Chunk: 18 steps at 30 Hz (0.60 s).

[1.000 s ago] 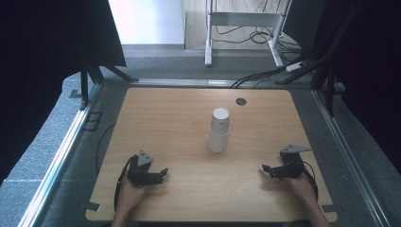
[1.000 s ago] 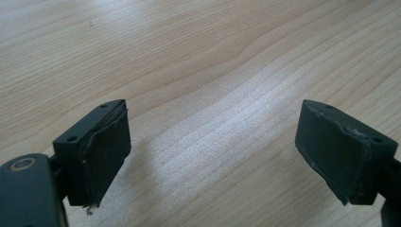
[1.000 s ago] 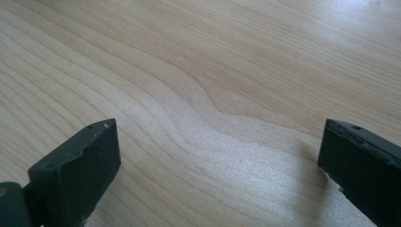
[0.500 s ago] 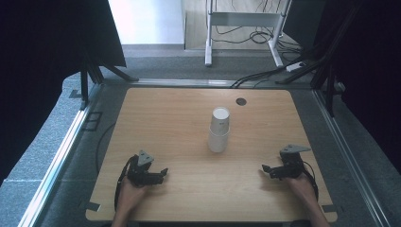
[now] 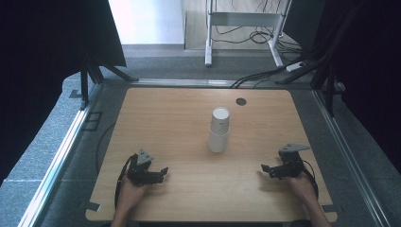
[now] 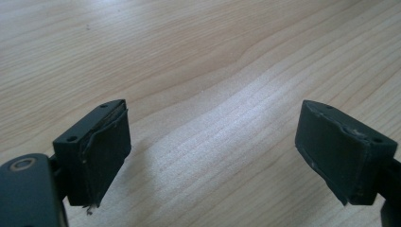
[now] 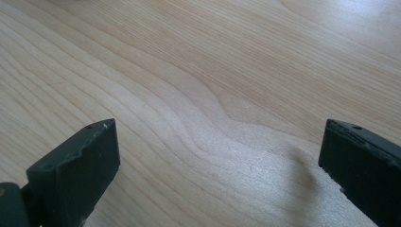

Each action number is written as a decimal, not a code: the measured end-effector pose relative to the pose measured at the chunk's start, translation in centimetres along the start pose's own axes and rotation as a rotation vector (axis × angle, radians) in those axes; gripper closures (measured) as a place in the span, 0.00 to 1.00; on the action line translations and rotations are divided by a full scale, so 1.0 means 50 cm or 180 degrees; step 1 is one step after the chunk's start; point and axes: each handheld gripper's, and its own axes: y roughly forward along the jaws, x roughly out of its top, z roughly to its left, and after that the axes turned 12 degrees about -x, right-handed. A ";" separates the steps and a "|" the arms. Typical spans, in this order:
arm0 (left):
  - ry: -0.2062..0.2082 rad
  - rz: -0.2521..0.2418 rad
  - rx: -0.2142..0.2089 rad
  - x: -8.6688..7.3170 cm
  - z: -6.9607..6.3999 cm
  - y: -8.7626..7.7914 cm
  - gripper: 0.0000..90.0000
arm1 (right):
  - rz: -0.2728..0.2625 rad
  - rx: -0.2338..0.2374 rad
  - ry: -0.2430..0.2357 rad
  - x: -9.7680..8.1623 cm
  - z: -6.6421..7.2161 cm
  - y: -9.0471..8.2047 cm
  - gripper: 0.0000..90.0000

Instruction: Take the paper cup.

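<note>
Wood table [image 5: 179, 118] on grey carpet. White paper cup stack [image 5: 219, 129] upright at centre, well apart from both tools. Left gripper [image 5: 160, 173] low near front edge, jaws apart; right gripper [image 5: 265, 169] same, jaws wide apart, nothing btwn.

- Table [image 5: 179, 123]: pale wood, wavy grain lines.
- Stacked cups [image 5: 219, 130]: white.
- Left gripper [image 5: 158, 173] and right gripper [image 5: 267, 170]: black, grey plates on top.
- Floor [image 5: 56, 123]: speckled grey.
- Small round disc [image 5: 241, 101]: dark.
</note>
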 end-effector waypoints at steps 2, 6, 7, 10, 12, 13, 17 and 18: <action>-0.0007 -0.0027 -0.0011 0.002 0.002 -0.003 0.12 | -0.0010 0.0014 -0.0004 0.004 0.002 -0.003 0.00; -0.0002 -0.0030 -0.0006 0.005 0.002 -0.003 0.13 | -0.0011 0.0023 -0.0015 0.009 0.005 -0.006 0.01; 0.0001 -0.0025 -0.0006 0.005 0.002 -0.003 0.13 | -0.0020 0.0029 -0.0020 0.010 0.005 -0.007 0.01; 0.0032 -0.0012 -0.0019 0.007 0.000 -0.002 0.13 | -0.0036 0.0041 -0.0035 0.016 0.008 -0.010 0.02; 0.0039 -0.0026 -0.0035 0.008 -0.002 0.000 0.13 | -0.0049 0.0063 -0.0037 0.019 0.010 -0.012 0.03; 0.0044 -0.0026 -0.0038 0.009 -0.002 0.001 0.13 | -0.0049 0.0063 -0.0037 0.019 0.010 -0.012 0.03; 0.0061 -0.0045 -0.0084 0.010 -0.003 0.004 0.13 | -0.0053 0.0086 -0.0061 0.027 0.015 -0.014 0.03; 0.0055 -0.0051 -0.0089 0.010 -0.003 0.004 0.13 | -0.0054 0.0088 -0.0068 0.028 0.016 -0.015 0.03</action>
